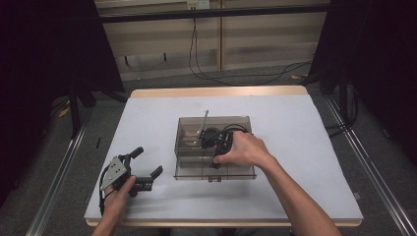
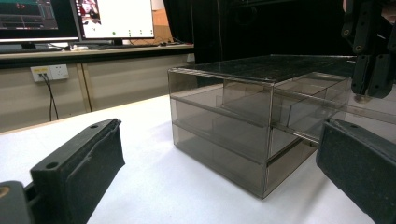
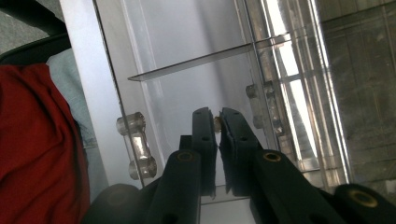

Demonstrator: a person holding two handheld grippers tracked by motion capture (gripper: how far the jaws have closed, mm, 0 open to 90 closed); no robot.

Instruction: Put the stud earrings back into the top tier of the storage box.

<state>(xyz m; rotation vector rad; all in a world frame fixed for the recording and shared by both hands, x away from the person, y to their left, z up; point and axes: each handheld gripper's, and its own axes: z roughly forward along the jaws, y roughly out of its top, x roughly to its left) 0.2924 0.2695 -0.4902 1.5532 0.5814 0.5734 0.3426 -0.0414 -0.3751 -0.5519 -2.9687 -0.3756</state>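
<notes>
Right gripper (image 3: pixel 218 122) points down, seemingly pinching the smoky drawer's handle (image 3: pixel 217 122).

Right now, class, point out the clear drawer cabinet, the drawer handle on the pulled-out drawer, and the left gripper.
clear drawer cabinet (image 2: pixel 219 128), left gripper view, on its near front wall.
drawer handle (image 3: pixel 137 145), right gripper view, on the middle of the clear bar.
left gripper (image 1: pixel 145 163), high view, midway between its open fingertips.

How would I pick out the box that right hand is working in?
On the white table, near its middle, stands a drawer box. It is smoky brown and see-through, with one drawer pulled out toward the person.
</notes>
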